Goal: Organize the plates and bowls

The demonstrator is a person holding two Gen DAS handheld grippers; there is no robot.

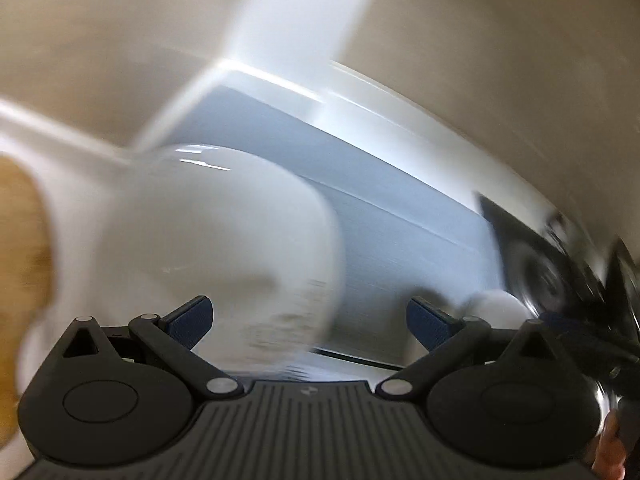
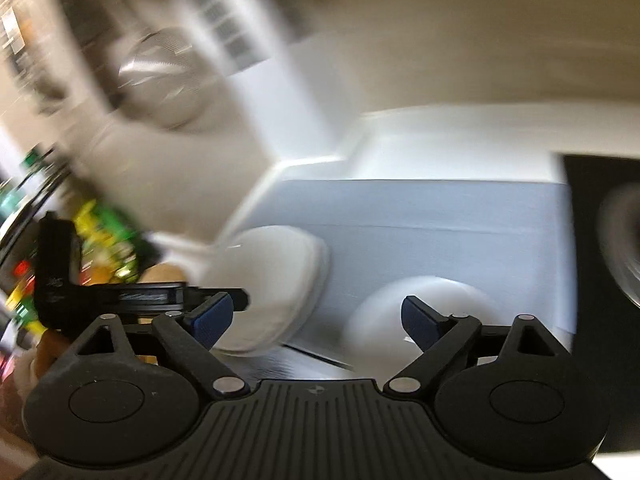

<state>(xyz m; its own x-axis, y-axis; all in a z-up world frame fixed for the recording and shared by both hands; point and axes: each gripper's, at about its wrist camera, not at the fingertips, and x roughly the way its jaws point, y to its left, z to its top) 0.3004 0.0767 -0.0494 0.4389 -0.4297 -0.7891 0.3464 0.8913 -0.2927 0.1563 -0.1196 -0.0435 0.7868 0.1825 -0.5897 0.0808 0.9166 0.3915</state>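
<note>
Both views are smeared by motion. In the left wrist view a large white dish (image 1: pixel 224 240), plate or bowl I cannot tell, fills the left centre, just ahead of my open, empty left gripper (image 1: pixel 310 320). A smaller white dish (image 1: pixel 492 308) lies by its right finger. In the right wrist view my right gripper (image 2: pixel 318 320) is open and empty. A white stack of dishes (image 2: pixel 272 280) sits ahead of its left finger, and a white bowl-like dish (image 2: pixel 424 300) ahead of its right finger. My left gripper (image 2: pixel 160 298) shows there at the left.
The dishes rest on a pale grey-blue surface (image 1: pixel 400 216) (image 2: pixel 440 216) with a white raised edge (image 2: pixel 440 140) behind. A wooden piece (image 1: pixel 20 240) is at the far left. Dark round-shaped equipment (image 1: pixel 540 272) stands at the right. Colourful clutter (image 2: pixel 108 232) lies left.
</note>
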